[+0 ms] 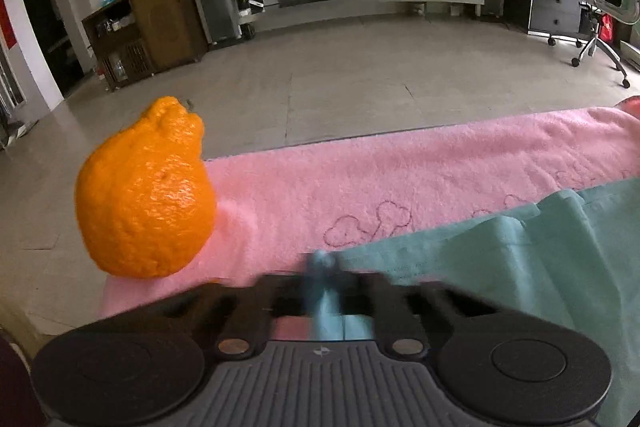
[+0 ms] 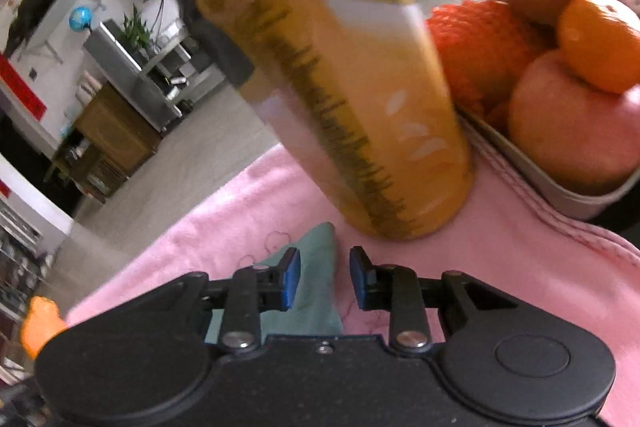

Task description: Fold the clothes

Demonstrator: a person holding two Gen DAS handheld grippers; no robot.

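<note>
Left wrist view shows our left gripper (image 1: 326, 263) with its jaws pinched shut on a corner of the teal cloth (image 1: 500, 251), which lies across the pink towel (image 1: 400, 163) covering the counter, beside a knobbly orange (image 1: 146, 191). From the right wrist view, our right gripper (image 2: 325, 277) has its jaws partly apart, straddling the cloth's other pointed corner but not pressing on it. A yellow bottle (image 2: 360, 99) and a fruit tray (image 2: 568, 199) stand just beyond. We judge the folding barely begun: one corner is gripped, the other awaits closing, and no finished fold is visible.
</note>
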